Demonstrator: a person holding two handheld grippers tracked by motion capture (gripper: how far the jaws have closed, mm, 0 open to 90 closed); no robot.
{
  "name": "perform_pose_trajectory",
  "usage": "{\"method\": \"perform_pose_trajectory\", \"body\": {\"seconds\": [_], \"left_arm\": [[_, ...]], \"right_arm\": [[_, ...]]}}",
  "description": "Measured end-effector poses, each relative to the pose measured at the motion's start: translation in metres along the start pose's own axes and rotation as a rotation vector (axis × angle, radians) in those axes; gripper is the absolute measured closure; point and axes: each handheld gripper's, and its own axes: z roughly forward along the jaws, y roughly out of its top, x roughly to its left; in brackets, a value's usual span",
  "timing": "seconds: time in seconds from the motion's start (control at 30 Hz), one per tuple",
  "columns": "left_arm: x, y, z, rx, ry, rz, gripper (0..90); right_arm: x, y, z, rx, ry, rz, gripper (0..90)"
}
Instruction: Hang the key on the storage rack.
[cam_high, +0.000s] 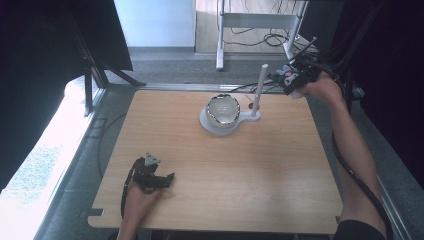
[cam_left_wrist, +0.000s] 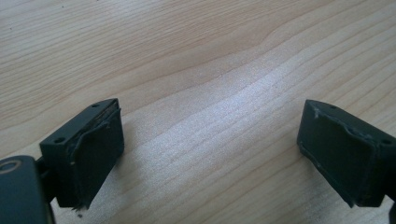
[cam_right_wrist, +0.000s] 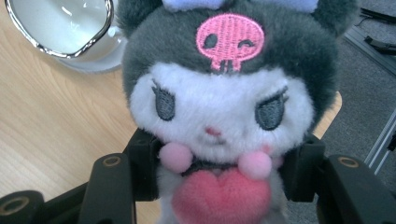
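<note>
A plush doll (cam_right_wrist: 219, 107) with a dark grey hood, a pink skull patch and a pink heart sits between the jaws of my right gripper (cam_right_wrist: 219, 172), which is shut on its body. That gripper (cam_high: 292, 80) is raised at the table's far right corner, beside the white post. The doll (cam_high: 298, 93) peeks out white below the hand there. A white bowl (cam_high: 223, 110) with a silver rim stands on a white stand (cam_high: 212, 127) at the far middle. My left gripper (cam_high: 167, 180) rests low at the near left, jaws open over bare wood (cam_left_wrist: 210, 144).
A white upright post (cam_high: 259, 90) rises from the stand's right arm. The wooden table (cam_high: 220, 170) ends close behind the bowl. Grey floor, cables and a metal frame (cam_high: 260, 20) lie beyond. Dark curtains flank both sides.
</note>
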Motion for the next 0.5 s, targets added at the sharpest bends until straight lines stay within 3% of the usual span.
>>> {"method": "perform_pose_trajectory", "body": {"seconds": [0.17,0.5], "left_arm": [[0.000,0.000,0.000,0.000,0.000,0.000,7.2],[0.000,0.000,0.000,0.000,0.000,0.000,7.2]], "right_arm": [[0.001,0.004,0.001,-0.006,0.001,-0.003,42.6],[0.018,0.007,0.005,-0.001,0.051,-0.046,42.5]]}}
